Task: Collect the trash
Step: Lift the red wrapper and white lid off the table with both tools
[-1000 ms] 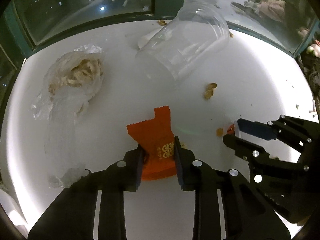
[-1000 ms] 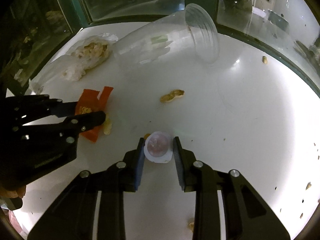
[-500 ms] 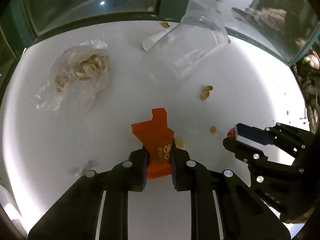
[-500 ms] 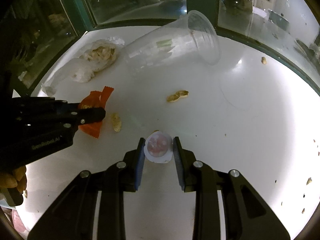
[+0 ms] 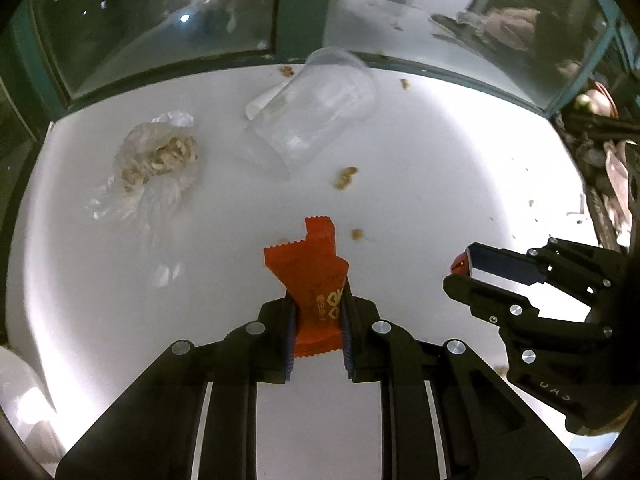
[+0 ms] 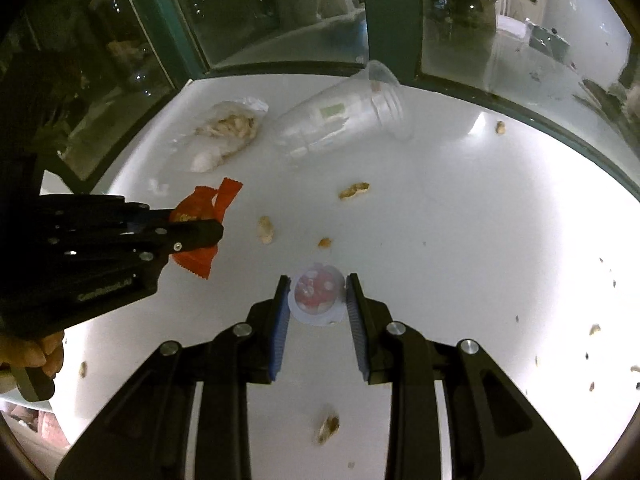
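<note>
Both grippers now lifted off white table (image 5: 440, 168), scene smaller than second ago; left gripper (image 5: 316, 328) fingers narrowed, clamping orange wrapper (image 5: 310, 276); right gripper (image 6: 318, 312) fingers unchanged, holding small jelly cup (image 6: 318, 294); clear cup (image 5: 312, 120), crumpled bag (image 5: 160, 156), peanut shells (image 6: 354, 191) remain beyond fingers – two pieces collected, more left

Toppled plastic cup (image 5: 310, 114) and shell-filled bag (image 5: 158, 160) crowd the far edge; near tabletop (image 6: 460, 240) open.
</note>
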Motion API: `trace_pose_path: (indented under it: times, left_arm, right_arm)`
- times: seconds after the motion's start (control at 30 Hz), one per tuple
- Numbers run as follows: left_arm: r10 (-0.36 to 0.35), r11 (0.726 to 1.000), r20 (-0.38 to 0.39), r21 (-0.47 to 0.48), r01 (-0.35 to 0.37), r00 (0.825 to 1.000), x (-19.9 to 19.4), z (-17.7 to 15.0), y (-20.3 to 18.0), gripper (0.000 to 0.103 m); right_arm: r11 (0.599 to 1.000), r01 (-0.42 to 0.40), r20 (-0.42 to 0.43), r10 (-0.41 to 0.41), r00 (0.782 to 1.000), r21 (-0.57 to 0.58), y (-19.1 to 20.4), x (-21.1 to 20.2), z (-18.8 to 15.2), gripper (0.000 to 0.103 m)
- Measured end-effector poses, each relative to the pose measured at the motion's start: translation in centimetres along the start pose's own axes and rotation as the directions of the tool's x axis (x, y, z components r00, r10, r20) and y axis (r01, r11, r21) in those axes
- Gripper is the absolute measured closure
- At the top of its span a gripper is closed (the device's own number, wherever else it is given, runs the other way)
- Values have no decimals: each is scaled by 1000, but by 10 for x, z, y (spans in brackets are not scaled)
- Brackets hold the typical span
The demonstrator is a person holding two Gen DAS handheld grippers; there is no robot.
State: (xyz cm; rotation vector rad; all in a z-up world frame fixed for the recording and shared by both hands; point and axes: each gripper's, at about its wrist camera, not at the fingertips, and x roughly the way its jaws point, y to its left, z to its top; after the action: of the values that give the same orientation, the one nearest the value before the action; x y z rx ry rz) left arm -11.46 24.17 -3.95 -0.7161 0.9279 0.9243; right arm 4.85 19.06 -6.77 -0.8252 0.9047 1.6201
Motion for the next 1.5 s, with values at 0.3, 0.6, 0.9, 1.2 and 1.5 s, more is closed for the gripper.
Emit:
trace_pose_path:
  times: [0.3,0.6,0.9,1.2,1.5]
  left_arm:
    - [-43,997,-23,56,45,999,-44,-33,-48,86]
    - [-34,996,-50,78,37,998,-68,-67,-89,86]
    - [-53,988,-56,144,61,997,-82,-92,-142,86]
    - [-77,979,-61,185,87,995,-79,-105,-212,86]
    - [-101,978,-59,180,110,993,-71,-111,-280,86]
  right_arm:
    - [996,0,5,0,1000,86,3,-62,-47,75]
    - [995,24,36,-28,999,101,7,-112,-83,75]
    - [992,48,52,-55,997,120,-7,-152,-119,75]
    - [991,71,53,-77,996,110,-42,-181,-150,75]
    - [992,79,34,-83,996,100,-88,-204,-185,75]
